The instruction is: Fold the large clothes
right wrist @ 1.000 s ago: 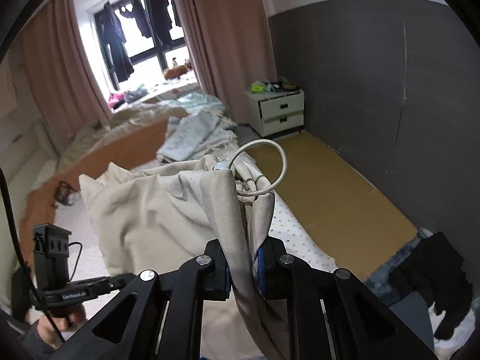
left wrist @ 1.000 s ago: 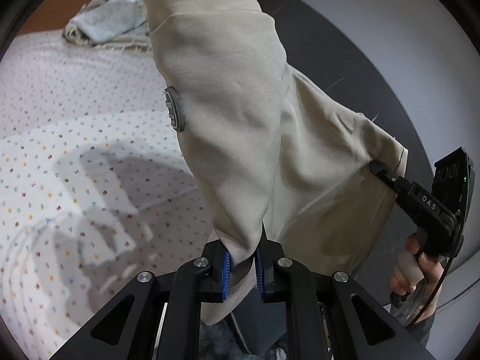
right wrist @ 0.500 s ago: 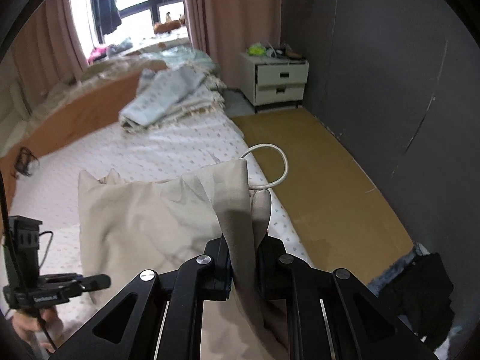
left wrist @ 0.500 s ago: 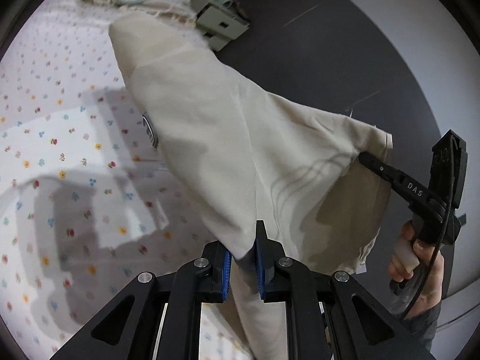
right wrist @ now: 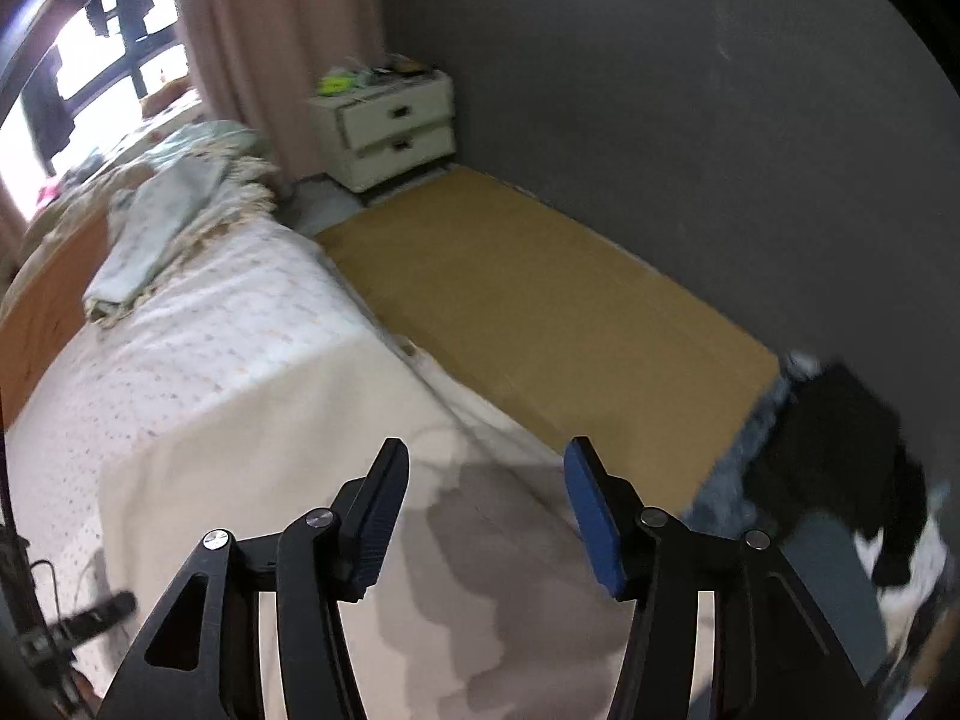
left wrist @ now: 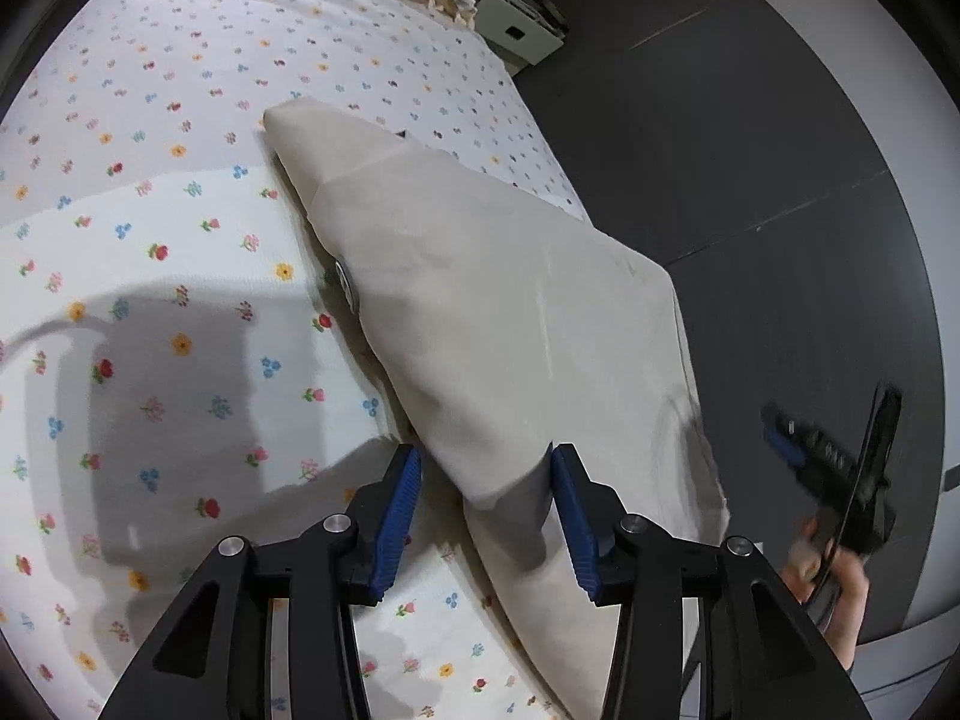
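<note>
A: Where is the beige garment (left wrist: 504, 324)?

B: It lies flat on the flowered bedsheet (left wrist: 150, 252), running from about 11 o'clock in the left wrist view down to 5 o'clock, along the bed's right edge. A round grey badge (left wrist: 345, 285) shows at its left border. In the right wrist view the same cloth (right wrist: 288, 456) fills the lower middle.

A: And the claws?

B: The left gripper (left wrist: 485, 501) has just been spreading its jaws; a fold of the garment sits between them, against the right pad, but it is not pinched. The right gripper (right wrist: 485, 507) has also just been parting and stands spread above the cloth, gripping nothing.

A: What lies around?

B: A pale folded blanket (right wrist: 174, 216) at 10 o'clock, a white nightstand (right wrist: 390, 126) at 12, a brown floor board (right wrist: 540, 312) beside the bed, dark clothing (right wrist: 840, 444) at 3 o'clock.
</note>
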{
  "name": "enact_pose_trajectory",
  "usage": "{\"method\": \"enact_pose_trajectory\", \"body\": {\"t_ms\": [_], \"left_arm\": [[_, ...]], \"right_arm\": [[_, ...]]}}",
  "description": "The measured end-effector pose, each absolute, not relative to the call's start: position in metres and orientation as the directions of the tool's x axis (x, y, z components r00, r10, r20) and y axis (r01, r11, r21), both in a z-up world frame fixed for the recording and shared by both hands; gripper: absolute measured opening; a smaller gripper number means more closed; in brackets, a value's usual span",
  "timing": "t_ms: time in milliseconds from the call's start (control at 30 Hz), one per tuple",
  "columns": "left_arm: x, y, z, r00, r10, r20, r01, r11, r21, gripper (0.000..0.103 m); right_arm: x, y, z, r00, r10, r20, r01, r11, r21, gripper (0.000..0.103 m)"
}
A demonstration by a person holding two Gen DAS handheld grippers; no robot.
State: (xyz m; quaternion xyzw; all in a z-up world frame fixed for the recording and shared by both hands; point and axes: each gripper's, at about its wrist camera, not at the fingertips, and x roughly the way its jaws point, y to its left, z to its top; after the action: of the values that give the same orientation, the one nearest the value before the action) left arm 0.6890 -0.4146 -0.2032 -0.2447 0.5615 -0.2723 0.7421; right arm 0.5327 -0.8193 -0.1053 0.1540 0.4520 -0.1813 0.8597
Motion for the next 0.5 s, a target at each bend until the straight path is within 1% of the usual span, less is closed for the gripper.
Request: {"method": "enact_pose_trajectory", "body": {"t_ms": [100,233,367,500], "left_arm": [[0.689,-0.410,-0.199,0.230,-0.664,-0.711,0.148,0.746,-0.649,0.047],[0.680,-0.416,-0.192,0.227,-0.679,-0.698,0.191,0.734,-0.652,0.047],[0.695,-0.430,-0.198,0.226,-0.675,-0.703,0.217,0.738,-0.639,0.047],[0.700,-0.437,-0.206,0.213,-0.675,-0.707,0.228,0.738,-0.636,0.047]], "right_arm": [[0.499,-0.836,-0.116,0.524,-0.164,-0.836,0.496,0.856,0.143,0.054],[0.454,-0.859,-0.131,0.528,-0.146,-0.837,0.547,0.812,0.204,0.054],[0.435,-0.874,-0.152,0.505,-0.129,-0.854,0.588,0.776,0.230,0.054],[0.429,-0.883,-0.177,0.479,-0.073,-0.875,0.625,0.729,0.281,0.054]]}}
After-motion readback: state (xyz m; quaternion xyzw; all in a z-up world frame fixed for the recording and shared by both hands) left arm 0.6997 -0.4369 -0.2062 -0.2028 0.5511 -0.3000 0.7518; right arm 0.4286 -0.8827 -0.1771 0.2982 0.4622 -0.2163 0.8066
